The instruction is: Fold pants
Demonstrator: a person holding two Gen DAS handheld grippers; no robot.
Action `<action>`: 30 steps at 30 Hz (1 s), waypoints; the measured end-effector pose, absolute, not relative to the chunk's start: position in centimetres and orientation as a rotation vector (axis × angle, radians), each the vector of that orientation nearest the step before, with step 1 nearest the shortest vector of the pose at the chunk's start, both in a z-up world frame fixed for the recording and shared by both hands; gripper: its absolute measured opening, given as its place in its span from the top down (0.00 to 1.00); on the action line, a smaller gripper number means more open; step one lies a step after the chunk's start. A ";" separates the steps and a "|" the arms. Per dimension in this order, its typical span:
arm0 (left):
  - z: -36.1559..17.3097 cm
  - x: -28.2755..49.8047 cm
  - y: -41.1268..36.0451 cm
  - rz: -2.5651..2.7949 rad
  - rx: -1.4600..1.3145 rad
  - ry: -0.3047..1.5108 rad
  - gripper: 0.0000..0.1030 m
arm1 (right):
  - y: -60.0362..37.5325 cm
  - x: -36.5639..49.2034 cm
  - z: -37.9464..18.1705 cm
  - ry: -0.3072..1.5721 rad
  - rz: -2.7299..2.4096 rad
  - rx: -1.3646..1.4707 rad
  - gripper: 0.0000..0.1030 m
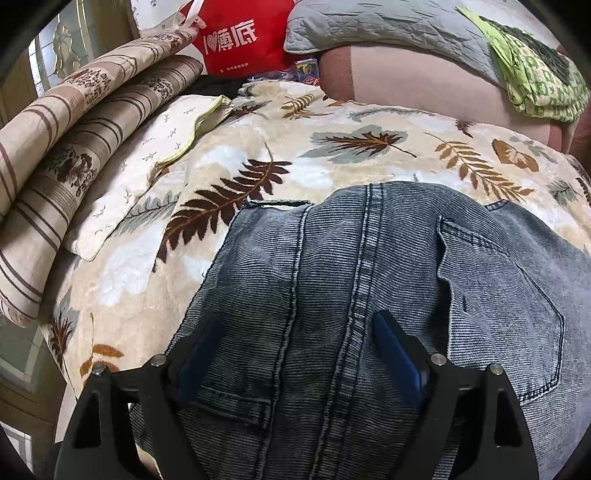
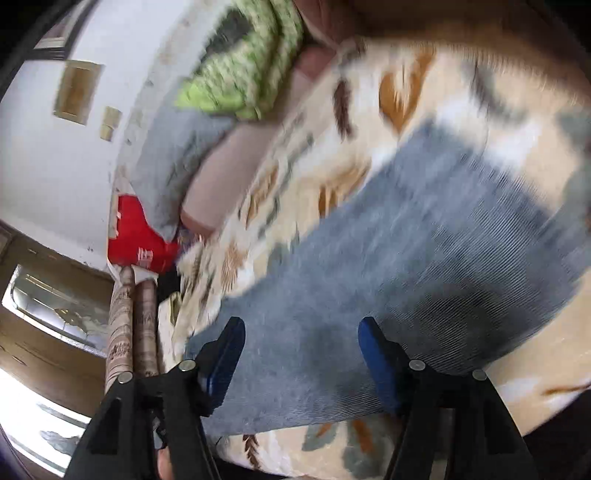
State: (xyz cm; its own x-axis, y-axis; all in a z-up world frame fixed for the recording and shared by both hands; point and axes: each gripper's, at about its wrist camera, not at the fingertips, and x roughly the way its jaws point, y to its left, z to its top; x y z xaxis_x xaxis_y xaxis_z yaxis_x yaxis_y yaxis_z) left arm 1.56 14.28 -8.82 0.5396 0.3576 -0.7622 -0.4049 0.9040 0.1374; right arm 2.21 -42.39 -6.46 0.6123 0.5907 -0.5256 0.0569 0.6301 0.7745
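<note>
In the left wrist view, a stack of striped brown-and-cream folded bedding (image 1: 62,173) lies along the far left edge of the bed, with a small cream pillow (image 1: 147,173) just beside it on the leaf-patterned blanket (image 1: 332,147). Behind these, a red bag (image 1: 240,37) with white lettering stands near a grey quilted pillow (image 1: 369,26), and a green patterned cloth (image 1: 532,77) lies at the far right on a pinkish cushion (image 1: 424,85). The grey-blue denim pants (image 1: 351,266) lie flat on the blanket in the lower middle, back side up, centre seam running toward the camera and a back pocket on each side. The left gripper (image 1: 295,354) hangs over the pants with its jaws set wide to either side of the seam, blue pads (image 1: 399,354) apart from each other and nothing clamped between them. The right wrist view is blurred by motion and tilted: the red bag (image 2: 140,236) sits at the left, the green cloth (image 2: 243,74) above, and the pants (image 2: 406,258) stretch diagonally across the blanket (image 2: 443,92). The right gripper (image 2: 301,354) is over the denim, jaws wide and empty
</note>
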 end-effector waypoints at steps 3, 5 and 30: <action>-8.9 1.5 14.4 0.461 -0.066 0.891 0.15 | -46.5 2.4 -9.2 0.912 0.177 0.900 0.27; -8.8 1.6 14.3 0.463 -0.061 0.890 0.15 | -48.1 2.2 -10.1 0.886 0.234 1.015 0.27; -4.1 0.5 12.4 0.382 -0.212 0.835 0.14 | -50.5 -2.6 -8.4 0.924 0.103 1.169 0.24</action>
State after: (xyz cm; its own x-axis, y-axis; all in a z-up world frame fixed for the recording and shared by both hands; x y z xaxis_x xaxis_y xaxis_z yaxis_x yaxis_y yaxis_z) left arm 0.45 12.35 -4.06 0.6086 0.2460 -0.7544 -0.4102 0.9114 -0.0336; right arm -2.60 -50.47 -8.38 0.6421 0.5161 -0.5669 0.3782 0.4300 0.8198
